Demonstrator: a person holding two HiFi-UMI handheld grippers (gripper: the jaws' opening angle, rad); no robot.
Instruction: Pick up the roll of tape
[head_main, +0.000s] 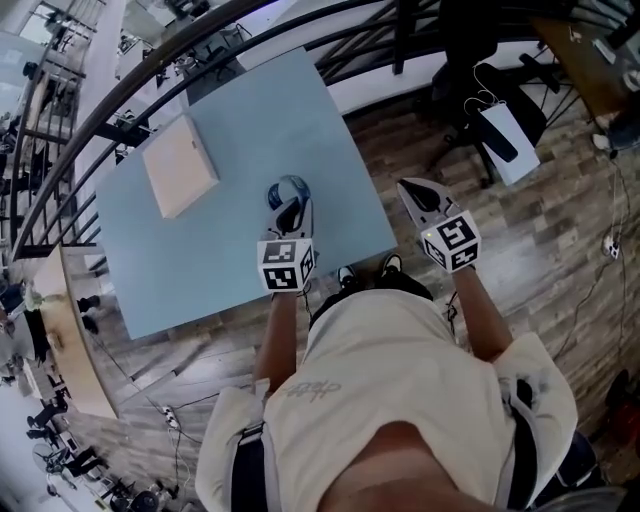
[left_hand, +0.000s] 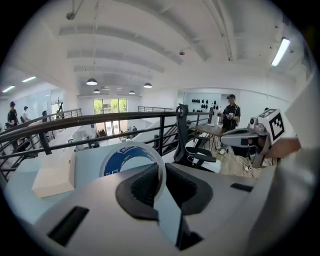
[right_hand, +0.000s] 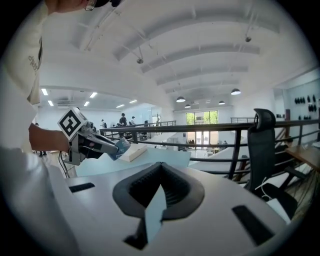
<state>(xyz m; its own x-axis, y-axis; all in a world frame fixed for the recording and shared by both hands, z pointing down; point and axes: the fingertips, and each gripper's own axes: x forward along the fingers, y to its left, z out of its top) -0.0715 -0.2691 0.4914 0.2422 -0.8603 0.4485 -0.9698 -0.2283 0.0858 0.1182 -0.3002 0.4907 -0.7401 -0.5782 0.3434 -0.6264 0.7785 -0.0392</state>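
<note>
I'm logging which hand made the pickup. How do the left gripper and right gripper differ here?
The left gripper is shut on the tape roll's rim; the right gripper's jaws are together with nothing between them. In the head view the left gripper is over the blue table, the right gripper past its edge, over the wooden floor. Both carry a marker cube.

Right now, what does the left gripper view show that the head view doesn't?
Left gripper view only: the left gripper with its jaws shut on the wall of the roll of tape, the roll's blue inner label, ceiling lamps, and a person standing at a far desk.
Head view only: the table's full outline, the wood floor, the wearer's torso.
Both: the roll, the flat box on the table, the railing, the right gripper.
</note>
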